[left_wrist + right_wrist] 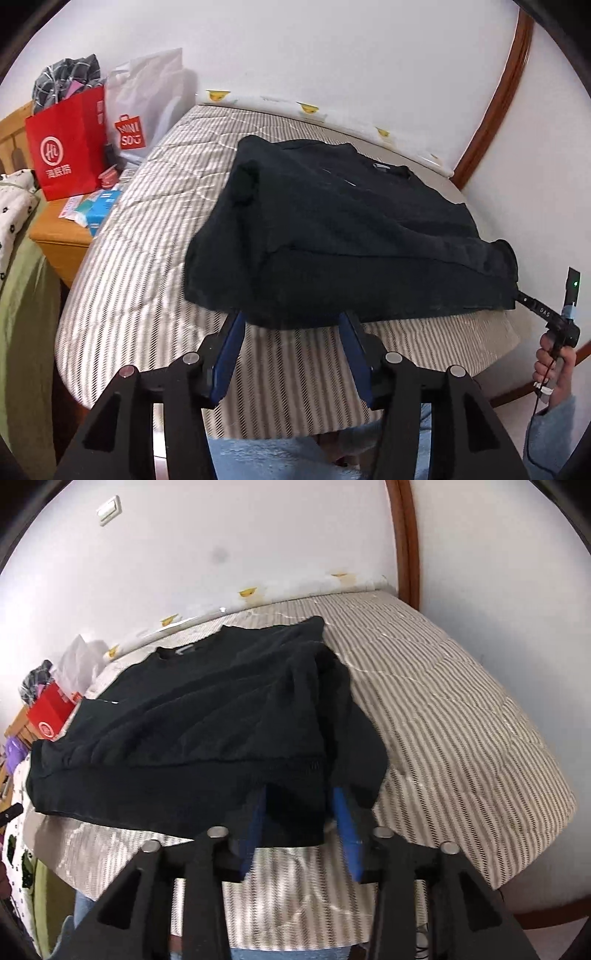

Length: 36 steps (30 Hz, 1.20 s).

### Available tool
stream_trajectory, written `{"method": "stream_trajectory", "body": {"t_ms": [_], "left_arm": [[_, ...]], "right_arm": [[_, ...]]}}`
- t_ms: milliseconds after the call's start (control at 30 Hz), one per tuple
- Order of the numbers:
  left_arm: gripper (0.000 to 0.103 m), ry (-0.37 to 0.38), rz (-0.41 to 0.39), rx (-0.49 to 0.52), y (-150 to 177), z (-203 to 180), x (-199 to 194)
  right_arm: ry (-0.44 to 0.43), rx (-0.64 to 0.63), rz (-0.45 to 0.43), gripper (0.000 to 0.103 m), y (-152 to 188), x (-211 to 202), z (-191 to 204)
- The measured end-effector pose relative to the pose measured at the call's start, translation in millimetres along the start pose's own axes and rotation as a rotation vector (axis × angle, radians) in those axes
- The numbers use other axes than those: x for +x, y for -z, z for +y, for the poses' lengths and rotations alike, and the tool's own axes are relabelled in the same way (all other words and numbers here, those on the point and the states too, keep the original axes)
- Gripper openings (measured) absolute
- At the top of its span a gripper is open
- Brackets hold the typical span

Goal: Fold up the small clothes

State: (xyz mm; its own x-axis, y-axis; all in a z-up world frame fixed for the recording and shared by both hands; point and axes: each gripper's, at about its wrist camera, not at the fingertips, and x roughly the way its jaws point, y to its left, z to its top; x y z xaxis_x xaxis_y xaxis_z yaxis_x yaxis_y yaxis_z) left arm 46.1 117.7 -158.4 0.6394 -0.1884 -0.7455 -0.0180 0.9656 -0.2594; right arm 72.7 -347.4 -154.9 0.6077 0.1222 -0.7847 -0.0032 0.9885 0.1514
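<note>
Both claws at the hem of a black sweatshirt (332, 229) on the bed (147, 229)

Left claw (291, 317) and right claw (299, 801) stand spread at its near edge, collar far; whether either grasps cloth cannot be told.

Black sweater (207, 716) on striped mattress (461, 731); right tongs (301, 797) spread, tips under hem.

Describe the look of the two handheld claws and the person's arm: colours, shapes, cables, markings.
Each claw, left claw and right claw, has two flat blue fingers on angular matte-black linkages with round silver pivot pins. Seen from the left wrist, the right claw's black body reads "DAS", with a green light on a small dark module, a thin black cable trailing down, and the right hand in a fuzzy light-blue sleeve.
</note>
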Motion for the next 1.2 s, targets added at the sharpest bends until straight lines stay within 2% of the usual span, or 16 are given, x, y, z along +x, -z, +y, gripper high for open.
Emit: {"method": "stream_trajectory", "body": {"t_ms": [200,400,467,533,600,733,1000,1200], "left_arm": [[0.049,0.013,0.019,0.01,-12.7,-7.4,17.5],[0.049,-0.007,0.071,0.006,-18.7,-9.1,42.9],[0.04,-0.002,0.1,-0.005,-19.6,-8.5,52.7],[0.019,0.014,0.112,-0.015,-22.8,-8.6,55.3],[0.012,0.047,0.104,-0.01,-29.7,-13.1,46.9],[0.012,0.047,0.026,0.049,-51.6,-24.7,24.7],[0.011,0.045,-0.047,0.0,-109.3,-21.0,29.7],[0.011,0.019,-0.035,-0.023,-140.0,-21.5,60.5]], "right_arm": [[-0.047,0.035,0.008,0.041,2.3,3.8,-7.2],[-0.073,0.054,0.034,0.03,0.4,13.3,-3.1],[-0.059,0.041,0.043,0.014,-1.8,13.2,-0.3],[-0.082,0.041,0.044,0.012,-5.4,9.1,-0.3],[-0.127,0.063,0.017,0.011,-11.5,-1.0,-2.4],[-0.23,0.091,-0.081,0.011,-36.0,-25.5,0.6],[-0.255,0.171,-0.142,0.006,-90.1,-7.6,10.0],[-0.265,0.206,-0.149,0.005,-126.2,18.9,9.7]]}}
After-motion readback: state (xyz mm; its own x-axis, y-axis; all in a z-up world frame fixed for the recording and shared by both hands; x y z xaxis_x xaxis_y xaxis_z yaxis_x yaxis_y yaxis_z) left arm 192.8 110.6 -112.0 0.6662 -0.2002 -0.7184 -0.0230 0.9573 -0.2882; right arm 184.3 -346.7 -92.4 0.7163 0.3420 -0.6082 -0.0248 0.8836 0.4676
